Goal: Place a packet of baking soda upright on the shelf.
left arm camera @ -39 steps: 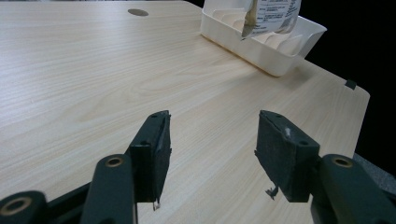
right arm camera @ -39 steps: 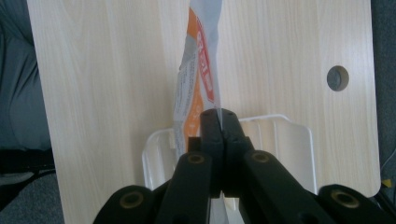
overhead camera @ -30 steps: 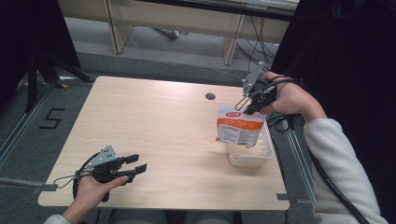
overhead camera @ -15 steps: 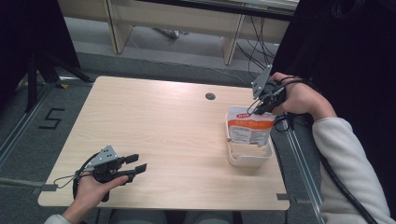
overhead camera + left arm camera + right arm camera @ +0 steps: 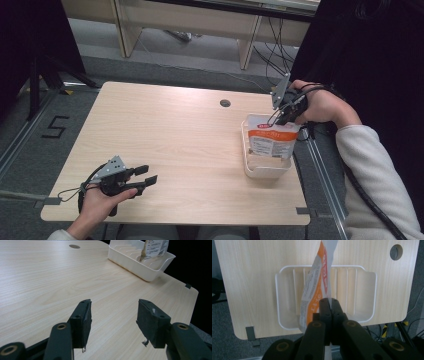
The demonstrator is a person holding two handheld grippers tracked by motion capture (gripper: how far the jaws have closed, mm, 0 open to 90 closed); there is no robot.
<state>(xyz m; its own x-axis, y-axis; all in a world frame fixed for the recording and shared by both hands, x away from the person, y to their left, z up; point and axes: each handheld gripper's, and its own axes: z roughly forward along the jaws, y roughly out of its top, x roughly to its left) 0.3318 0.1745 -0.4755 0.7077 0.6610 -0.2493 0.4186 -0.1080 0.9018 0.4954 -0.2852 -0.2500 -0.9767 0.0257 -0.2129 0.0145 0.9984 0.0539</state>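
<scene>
A white and orange pouch (image 5: 272, 140) hangs upright with its lower part inside a white ribbed tray (image 5: 260, 172) at the table's right edge. My right gripper (image 5: 280, 116) is shut on the pouch's top edge. In the right gripper view the pouch (image 5: 318, 287) hangs edge-on below the closed jaws, over the tray (image 5: 284, 322). My left gripper (image 5: 147, 181) rests open near the table's front left, held by a hand, with nothing between its fingers (image 5: 82, 320). The left gripper view looks across the wood toward the tray (image 5: 135, 265) and the pouch (image 5: 155, 247).
A round cable hole (image 5: 225, 103) sits in the tabletop behind the tray. The wooden table (image 5: 165, 135) ends just right of the tray. Cables and desk legs lie on the floor beyond the far edge.
My right gripper has carried the pouch to the right and lowered it upright into the tray. The left gripper has stayed still.
</scene>
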